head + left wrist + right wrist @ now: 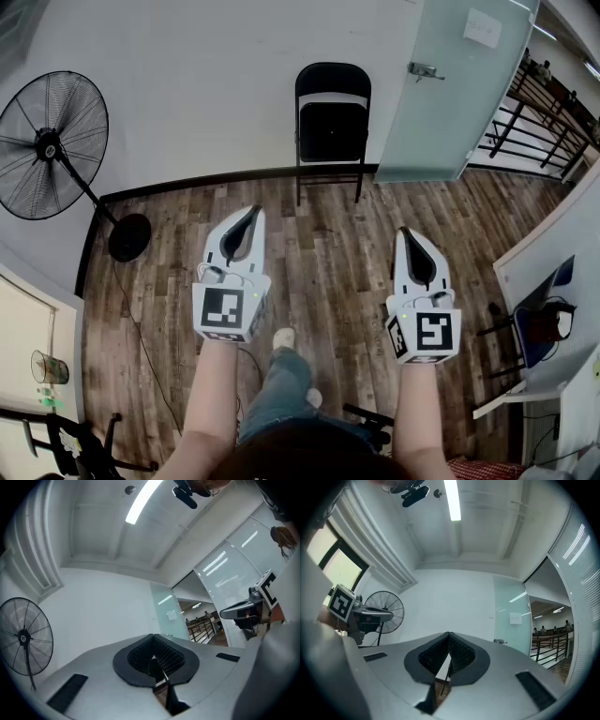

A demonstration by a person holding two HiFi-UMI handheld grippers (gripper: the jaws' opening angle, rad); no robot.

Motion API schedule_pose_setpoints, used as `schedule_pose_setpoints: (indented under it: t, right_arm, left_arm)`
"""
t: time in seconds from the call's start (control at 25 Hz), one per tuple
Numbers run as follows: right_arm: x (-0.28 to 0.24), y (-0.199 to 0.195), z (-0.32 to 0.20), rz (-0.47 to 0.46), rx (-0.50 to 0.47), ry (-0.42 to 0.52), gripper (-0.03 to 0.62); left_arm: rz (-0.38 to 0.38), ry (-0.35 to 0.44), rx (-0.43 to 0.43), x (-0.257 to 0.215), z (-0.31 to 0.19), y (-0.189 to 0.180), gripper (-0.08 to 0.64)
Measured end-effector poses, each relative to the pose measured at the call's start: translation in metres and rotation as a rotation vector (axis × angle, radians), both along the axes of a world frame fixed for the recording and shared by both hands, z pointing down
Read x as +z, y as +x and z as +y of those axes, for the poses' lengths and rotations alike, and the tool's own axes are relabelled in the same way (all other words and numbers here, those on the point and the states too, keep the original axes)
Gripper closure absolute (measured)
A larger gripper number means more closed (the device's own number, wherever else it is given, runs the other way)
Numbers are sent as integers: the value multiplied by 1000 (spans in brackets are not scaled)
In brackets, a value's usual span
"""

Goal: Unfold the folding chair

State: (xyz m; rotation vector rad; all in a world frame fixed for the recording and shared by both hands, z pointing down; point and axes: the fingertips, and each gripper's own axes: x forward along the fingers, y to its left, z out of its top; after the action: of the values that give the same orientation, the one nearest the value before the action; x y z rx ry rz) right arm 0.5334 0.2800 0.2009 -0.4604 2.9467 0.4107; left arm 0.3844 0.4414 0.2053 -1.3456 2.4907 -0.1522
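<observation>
Well beyond left gripper [252,210], folding chair [333,129]

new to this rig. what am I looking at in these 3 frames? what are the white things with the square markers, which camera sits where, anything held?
There is no robot here. A person wears a head camera and holds a two-finger gripper in each hand. The head view looks steeply down. The white tools are the left gripper and the right gripper, and the marker cubes are part of them. The other two pictures come from wide-angle cameras that ride on each gripper and look along its fingers. Both pairs of fingers are shut with nothing between them, so nothing is held. Ahead, a black folding chair stands folded against the white wall on the wooden floor, apart from both grippers. A pedestal fan stands to the left and a glass door to the right.
</observation>
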Motion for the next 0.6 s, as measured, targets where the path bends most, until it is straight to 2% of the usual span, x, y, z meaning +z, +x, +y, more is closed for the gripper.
schedule_pose_setpoints:
  t: [0.36, 0.44, 0.48, 0.52, 0.6]
  right_arm:
    - [-8, -11, -12, 6, -13, 35, 594]
    - [-6, -20, -15, 25, -22, 33, 594]
    - [-3, -26, -17, 34, -26, 20, 595]
    - [0, -33, -19, 41, -36, -2, 581]
    - [4, -45, -26, 24, -62, -56, 244]
  left_arm:
    - [-14, 6, 6, -8, -19, -9, 560]
    - [9, 8, 12, -8, -21, -17, 560]
    - [39, 14, 24, -6, -24, -22, 547]
    - [75, 23, 43, -4, -27, -28, 481]
    - [139, 50, 82, -1, -38, -39, 179]
